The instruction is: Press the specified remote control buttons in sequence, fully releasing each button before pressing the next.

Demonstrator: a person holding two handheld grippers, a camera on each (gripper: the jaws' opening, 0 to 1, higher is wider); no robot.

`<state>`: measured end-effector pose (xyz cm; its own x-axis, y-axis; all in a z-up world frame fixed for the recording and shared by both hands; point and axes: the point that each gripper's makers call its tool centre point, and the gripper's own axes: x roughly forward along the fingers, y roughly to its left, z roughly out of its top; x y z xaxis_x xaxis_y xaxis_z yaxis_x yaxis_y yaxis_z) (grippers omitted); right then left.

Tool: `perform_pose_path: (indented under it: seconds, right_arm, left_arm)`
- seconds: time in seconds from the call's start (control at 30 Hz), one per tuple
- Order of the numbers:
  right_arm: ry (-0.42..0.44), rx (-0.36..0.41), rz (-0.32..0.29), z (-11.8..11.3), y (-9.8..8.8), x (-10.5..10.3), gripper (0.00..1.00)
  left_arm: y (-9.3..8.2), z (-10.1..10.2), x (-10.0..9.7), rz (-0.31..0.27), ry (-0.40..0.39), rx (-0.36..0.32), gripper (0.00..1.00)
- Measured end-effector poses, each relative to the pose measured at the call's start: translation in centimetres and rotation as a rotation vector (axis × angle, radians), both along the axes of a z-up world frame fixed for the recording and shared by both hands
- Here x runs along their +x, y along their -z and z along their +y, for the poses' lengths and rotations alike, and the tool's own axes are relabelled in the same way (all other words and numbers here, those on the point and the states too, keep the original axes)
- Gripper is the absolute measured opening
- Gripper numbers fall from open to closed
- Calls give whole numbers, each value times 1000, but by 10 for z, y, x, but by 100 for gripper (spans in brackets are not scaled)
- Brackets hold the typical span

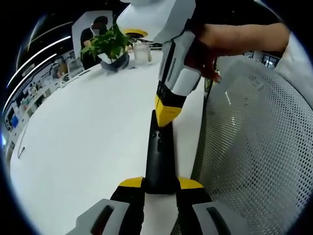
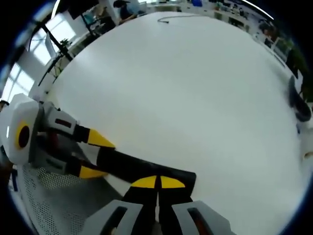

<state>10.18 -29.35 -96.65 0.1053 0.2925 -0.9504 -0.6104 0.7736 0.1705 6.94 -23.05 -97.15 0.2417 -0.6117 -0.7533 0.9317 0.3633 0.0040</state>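
Note:
A long black remote [image 1: 159, 152] is held at its near end by my left gripper [image 1: 160, 183], whose yellow-tipped jaws are shut on both of its sides. It hovers at the edge of the white table [image 1: 88, 137]. My right gripper [image 1: 167, 110], held by a hand, comes down from above with its yellow tips resting on the remote's far end. In the right gripper view the right gripper [image 2: 158, 182] has its tips shut together on top of the remote [image 2: 132, 169]. There the left gripper [image 2: 95, 156] grips the remote from the left.
A white mesh chair [image 1: 254, 147] stands close to the right of the table edge. A potted plant [image 1: 110, 46] and a glass jar [image 1: 142, 53] stand at the table's far end, with a person [image 1: 95, 29] behind. A thin cable [image 2: 168, 19] lies far off.

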Motion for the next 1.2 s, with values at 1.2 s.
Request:
perform_pose_path:
  seconds: [1.2]
  right_arm:
    - [87,157,201,32,-25,14,0]
  left_arm:
    - [1,-6,-3,1,39,-21,24]
